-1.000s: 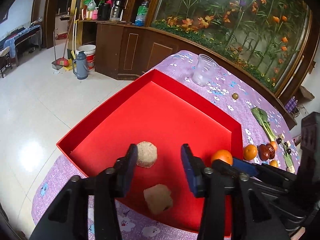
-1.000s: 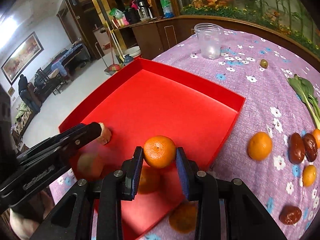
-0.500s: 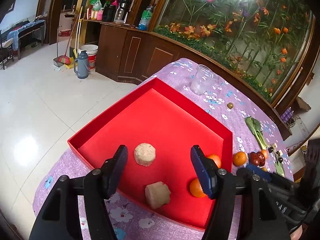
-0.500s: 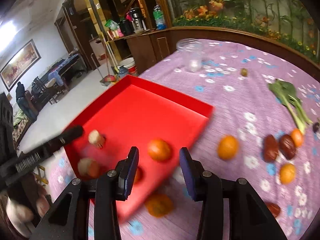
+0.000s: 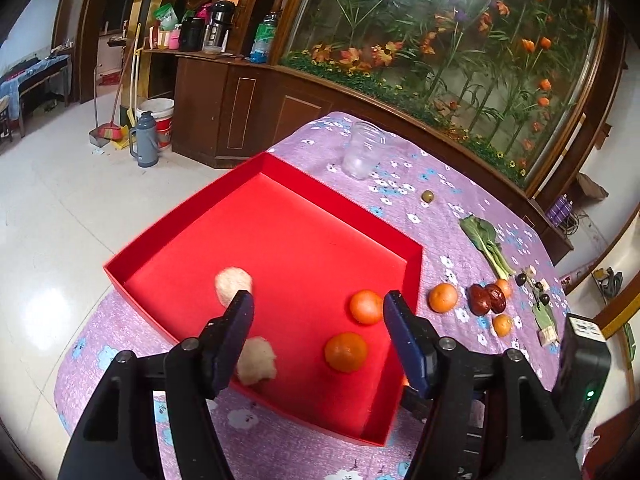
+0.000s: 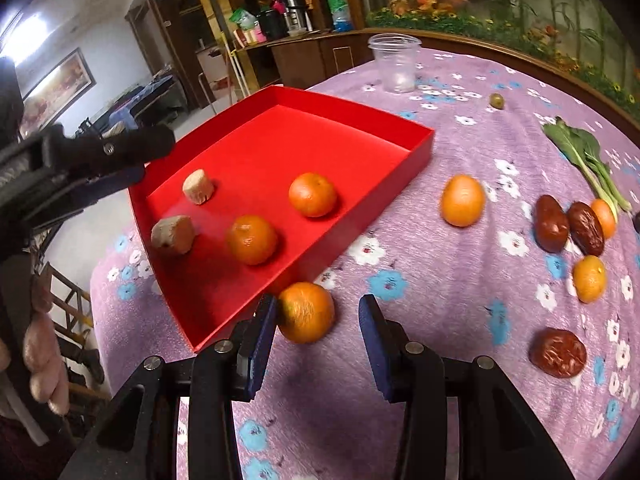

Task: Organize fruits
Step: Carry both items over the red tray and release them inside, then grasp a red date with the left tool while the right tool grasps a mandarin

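A red tray (image 6: 416, 148) was seen on the purple flowered tablecloth (image 6: 440, 280), ahead and to the left of the right gripper (image 6: 318, 338). Four things were held in it: two oranges, one (image 6: 312, 194) farther in and one (image 6: 252, 239) nearer, and two pale beige chunks, one (image 6: 198, 187) farther and one (image 6: 173, 235) nearer, toward the tray's left wall. A clear plastic cup (image 6: 395, 62) was set upright on the cloth well beyond the tray; nothing could be made out inside it.

Outside the tray, four more oranges were counted: one (image 6: 306, 312) just ahead of the right gripper, beside the tray's near corner, a second (image 6: 462, 200) farther ahead to the right, and two small ones (image 6: 589, 279) (image 6: 604, 218) well to the right. Three dark red dates were counted: two (image 6: 552, 223) (image 6: 586, 228) lying side by side and one (image 6: 559, 353) nearer, to the right of the gripper. One small green fruit (image 6: 497, 101) and one leafy green (image 6: 584, 156) were seen far ahead.

The right gripper's jaws had just been opening and were parted; the nearest orange was just ahead of the left fingertip, not pressed. The left gripper (image 5: 318, 322) had also just been opening; it was held with its jaws wide apart above the tray's near part, with nothing gripped.
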Motion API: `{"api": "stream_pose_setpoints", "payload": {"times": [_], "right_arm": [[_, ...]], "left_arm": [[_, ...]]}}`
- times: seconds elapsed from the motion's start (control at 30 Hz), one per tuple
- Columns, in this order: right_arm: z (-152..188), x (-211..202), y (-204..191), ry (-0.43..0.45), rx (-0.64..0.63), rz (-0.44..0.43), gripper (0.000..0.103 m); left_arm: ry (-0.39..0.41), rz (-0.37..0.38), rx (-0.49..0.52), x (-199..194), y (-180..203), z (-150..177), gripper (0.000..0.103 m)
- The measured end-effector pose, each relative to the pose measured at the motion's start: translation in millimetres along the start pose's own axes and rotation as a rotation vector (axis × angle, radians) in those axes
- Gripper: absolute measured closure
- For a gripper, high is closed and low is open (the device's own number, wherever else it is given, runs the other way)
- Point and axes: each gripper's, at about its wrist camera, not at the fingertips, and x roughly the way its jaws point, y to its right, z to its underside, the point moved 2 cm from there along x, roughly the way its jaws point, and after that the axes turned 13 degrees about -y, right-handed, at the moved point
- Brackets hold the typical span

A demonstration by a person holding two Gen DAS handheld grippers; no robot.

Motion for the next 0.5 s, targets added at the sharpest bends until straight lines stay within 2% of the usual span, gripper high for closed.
{"api": "stream_pose_setpoints", "payload": {"times": [0.13,0.17,0.2,0.23,0.4,0.5], "right_arm": [[1,6,-1,-0.002,-0.005,-0.03,0.058],[2,7,0,-0.005,-0.004,-0.048,0.062],[3,6,0,-0.006,-0.004,-0.065,0.071],[4,4,0,-0.006,-0.001,-0.084,0.071],[20,-18,25,0.028,0.063,-0.026,0.071],[45,-40,56,0.055,0.137,-0.01,0.071]], "left_arm": [[-0.015,0.007,0.015,3,10,2,0.036],[-0.017,0.007,0.021,4,13,3,0.036],[-0.019,0.006,0.028,4,16,4,0.036],[-0.023,0.005,0.039,6,20,5,0.036],[-0.05,0.013,0.087,14,37,10,0.036],[-0.07,0.025,0.119,21,50,14,0.036]]}}
